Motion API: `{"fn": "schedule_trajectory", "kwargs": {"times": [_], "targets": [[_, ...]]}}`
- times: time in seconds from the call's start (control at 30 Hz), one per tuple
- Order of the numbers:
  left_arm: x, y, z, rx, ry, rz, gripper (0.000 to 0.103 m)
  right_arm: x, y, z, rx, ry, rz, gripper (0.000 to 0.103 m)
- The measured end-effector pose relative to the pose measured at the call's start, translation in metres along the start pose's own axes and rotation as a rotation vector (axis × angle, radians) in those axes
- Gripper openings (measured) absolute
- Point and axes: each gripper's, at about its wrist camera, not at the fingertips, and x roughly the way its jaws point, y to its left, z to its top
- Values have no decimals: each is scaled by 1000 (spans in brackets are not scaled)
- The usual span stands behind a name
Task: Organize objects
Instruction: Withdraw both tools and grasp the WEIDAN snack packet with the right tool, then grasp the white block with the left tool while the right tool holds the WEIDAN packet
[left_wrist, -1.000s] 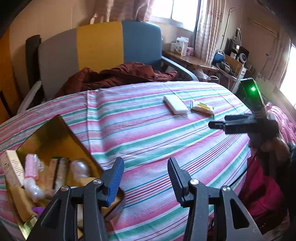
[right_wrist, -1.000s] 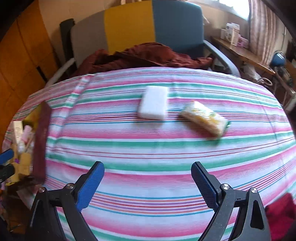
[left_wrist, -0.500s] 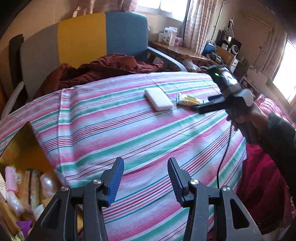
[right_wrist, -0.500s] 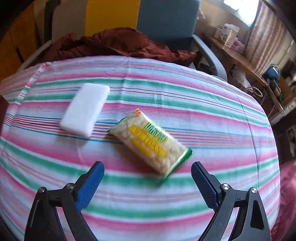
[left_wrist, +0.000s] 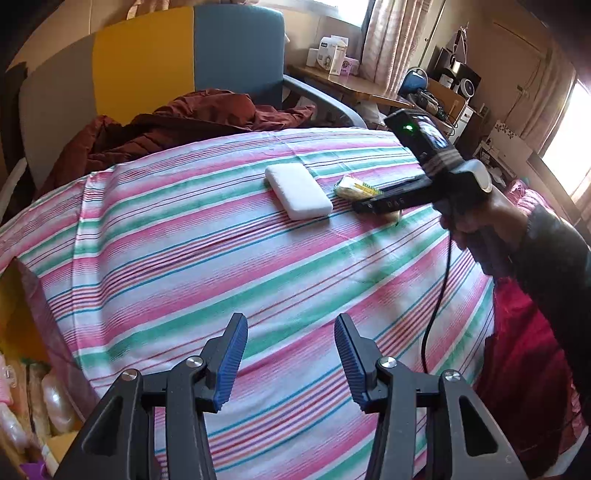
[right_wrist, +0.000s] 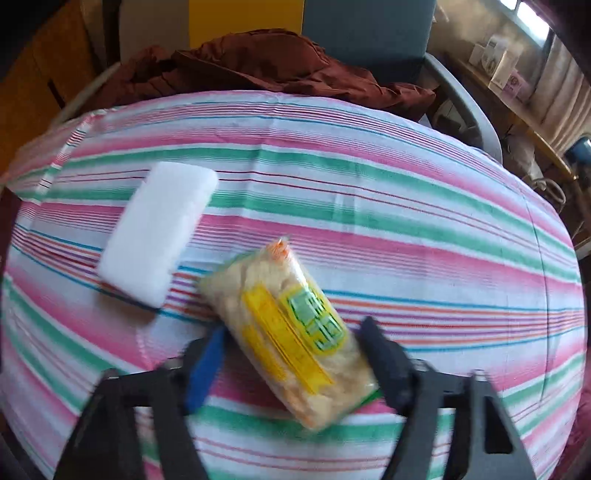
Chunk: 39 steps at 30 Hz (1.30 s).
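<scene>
Striped cloth (left_wrist: 221, 258) covers the bed; a chair (left_wrist: 155, 62) stands behind it.

A cloth (left_wrist: 207, 258) striped in pink, green, white and thin blue and red lines is covering the surface, and a plain white block (right_wrist: 159, 236) is lying on it beside a clear packet (right_wrist: 291, 332) that is showing pale beige contents under a yellow and green label. The right tool (right_wrist: 291, 360) is showing black arms with blue pads, as is the left tool (left_wrist: 290, 360). Behind, a dark maroon garment (left_wrist: 177, 125) is lying against a chair (left_wrist: 147, 62) panelled in grey, yellow and blue.
</scene>
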Motion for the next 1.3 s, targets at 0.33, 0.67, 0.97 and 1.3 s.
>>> {"fn": "schedule_trajectory", "kwargs": {"times": [0.33,0.67,0.97,1.3], "targets": [[39,-6,45,-32,27,-1,49,-30,30,-63,25,18,-31,49],[100,-7,103,-82,63,31,66,-34,26,-75,38,-15,4,52],[150,-20,140,-84,95,94,81,-43,26,-75,59,-47,43,73],[178,-22,140,-29,122,182,60,-30,21,-69,53,-51,20,63]]}}
